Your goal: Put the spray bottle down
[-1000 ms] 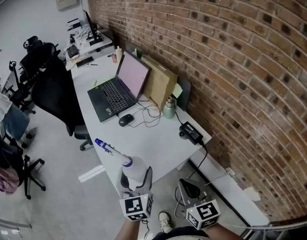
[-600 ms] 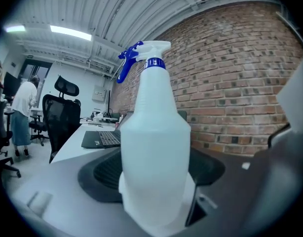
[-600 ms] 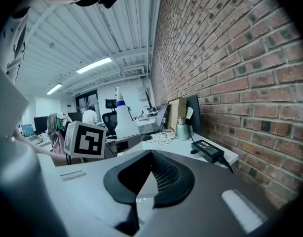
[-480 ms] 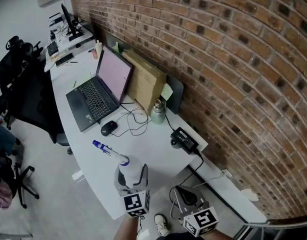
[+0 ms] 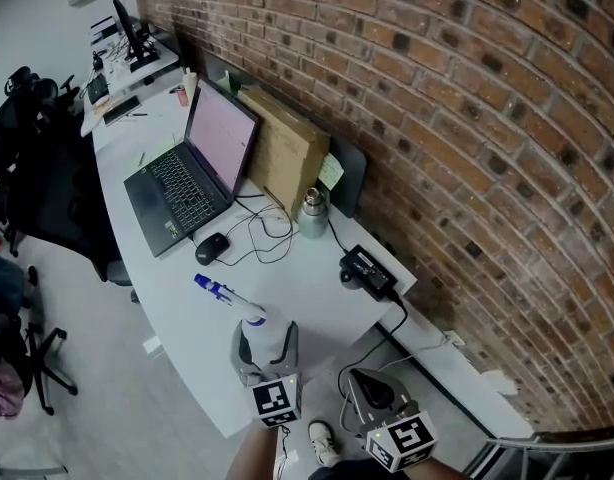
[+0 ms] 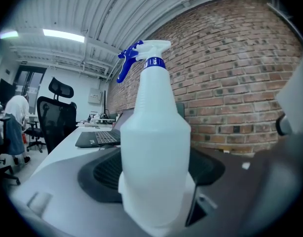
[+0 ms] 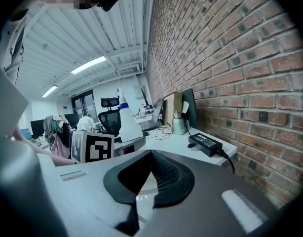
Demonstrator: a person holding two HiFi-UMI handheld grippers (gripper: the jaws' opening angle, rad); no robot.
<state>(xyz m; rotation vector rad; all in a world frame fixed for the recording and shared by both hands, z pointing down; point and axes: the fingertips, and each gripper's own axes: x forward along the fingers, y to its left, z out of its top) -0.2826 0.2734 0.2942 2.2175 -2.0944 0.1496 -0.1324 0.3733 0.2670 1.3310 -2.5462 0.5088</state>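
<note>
The spray bottle point(image 5: 262, 330) is white with a blue trigger head point(image 5: 213, 289) that points away from me. My left gripper point(image 5: 266, 350) is shut on its body, over the near end of the white desk point(image 5: 309, 290); whether its base touches the desk I cannot tell. In the left gripper view the bottle point(image 6: 154, 132) stands upright between the dark pads of that gripper point(image 6: 154, 174). My right gripper point(image 5: 373, 388) hangs beside the desk's near corner, over the floor. Its pads point(image 7: 164, 174) meet with nothing between them. The bottle point(image 7: 127, 122) also shows from there.
On the desk are an open laptop point(image 5: 195, 164), a mouse point(image 5: 210, 248), loose cables, a metal flask point(image 5: 312, 213) and a black power adapter point(image 5: 365, 268). A cardboard sheet point(image 5: 287, 158) leans on the brick wall point(image 5: 467, 118). Black office chairs point(image 5: 47, 188) stand left of the desk.
The head camera has shifted so the desk sits nearer and more to the left. The left gripper still holds the bottle, now a little further over the desk. The right gripper has hardly moved.
</note>
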